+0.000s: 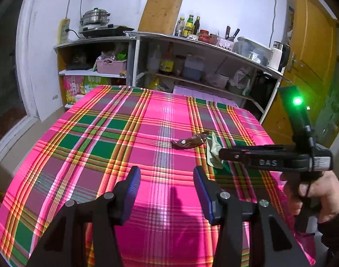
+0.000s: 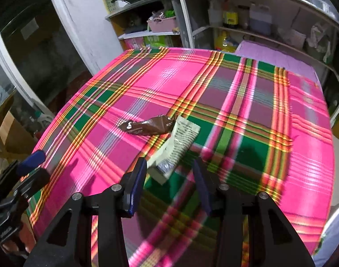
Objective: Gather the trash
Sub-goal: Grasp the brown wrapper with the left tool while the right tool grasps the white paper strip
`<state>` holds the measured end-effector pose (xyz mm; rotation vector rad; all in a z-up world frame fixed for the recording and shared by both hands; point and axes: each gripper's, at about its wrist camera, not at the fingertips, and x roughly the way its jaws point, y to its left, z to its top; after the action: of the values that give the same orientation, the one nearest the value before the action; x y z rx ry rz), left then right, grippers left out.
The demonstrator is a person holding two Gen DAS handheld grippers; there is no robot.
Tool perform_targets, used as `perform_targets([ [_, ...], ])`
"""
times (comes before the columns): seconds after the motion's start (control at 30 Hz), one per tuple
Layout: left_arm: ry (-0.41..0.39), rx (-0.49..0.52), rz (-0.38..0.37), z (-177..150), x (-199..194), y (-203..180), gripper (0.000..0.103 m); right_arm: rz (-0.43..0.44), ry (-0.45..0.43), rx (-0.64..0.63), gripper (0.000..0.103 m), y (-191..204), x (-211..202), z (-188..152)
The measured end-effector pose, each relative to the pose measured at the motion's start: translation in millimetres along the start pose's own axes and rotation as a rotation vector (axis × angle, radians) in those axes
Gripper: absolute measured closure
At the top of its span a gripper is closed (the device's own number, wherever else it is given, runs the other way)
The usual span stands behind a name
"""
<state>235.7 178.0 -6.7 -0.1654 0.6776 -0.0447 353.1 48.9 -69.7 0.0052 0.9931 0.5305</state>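
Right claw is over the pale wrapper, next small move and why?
Probably ease the right claw forward and down, then close. Its jaws stand open and the pale wrapper lies just ahead of the tips, its near end between them, flat on the cloth and not gripped. The brown wrapper touches its far end, so a low, short advance should avoid pushing it.

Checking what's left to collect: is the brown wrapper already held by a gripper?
No, the brown wrapper lies on the tablecloth, ahead of the open right gripper and touched by neither finger.
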Motion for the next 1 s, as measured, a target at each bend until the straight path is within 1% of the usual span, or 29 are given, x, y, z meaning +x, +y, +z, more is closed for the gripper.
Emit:
perform_targets([
  [0.13,-0.002,-0.005,0.001,2,2,7,0.054,-0.004,0.013,0.024,0.059,1,16,6],
  [0.2,0.0,-0.009,0.002,4,4,11,0.054,-0.025,0.001,0.009,0.059,5,21,9],
  [0.27,0.004,-0.014,0.004,5,7,15,0.054,-0.053,-0.003,-0.006,0.067,8,22,10],
  [0.3,0.007,-0.017,0.004,6,9,16,0.054,-0.069,-0.004,-0.013,0.077,9,22,10],
  [0.33,0.01,-0.019,0.004,7,11,17,0.054,-0.072,-0.005,-0.015,0.078,8,21,9],
  [0.5,0.024,-0.01,-0.006,13,23,13,0.054,-0.059,-0.005,-0.007,0.08,1,15,4],
  [0.67,0.048,0.029,-0.02,21,38,-2,0.054,-0.043,-0.019,0.0,0.08,-10,-6,-5],
  [0.8,0.071,0.098,-0.04,32,57,-19,0.054,-0.04,-0.041,0.003,0.08,-18,-26,-12],
  [1.0,0.125,0.202,-0.06,45,98,-44,0.054,-0.021,-0.065,0.014,0.08,-33,-52,-25],
])
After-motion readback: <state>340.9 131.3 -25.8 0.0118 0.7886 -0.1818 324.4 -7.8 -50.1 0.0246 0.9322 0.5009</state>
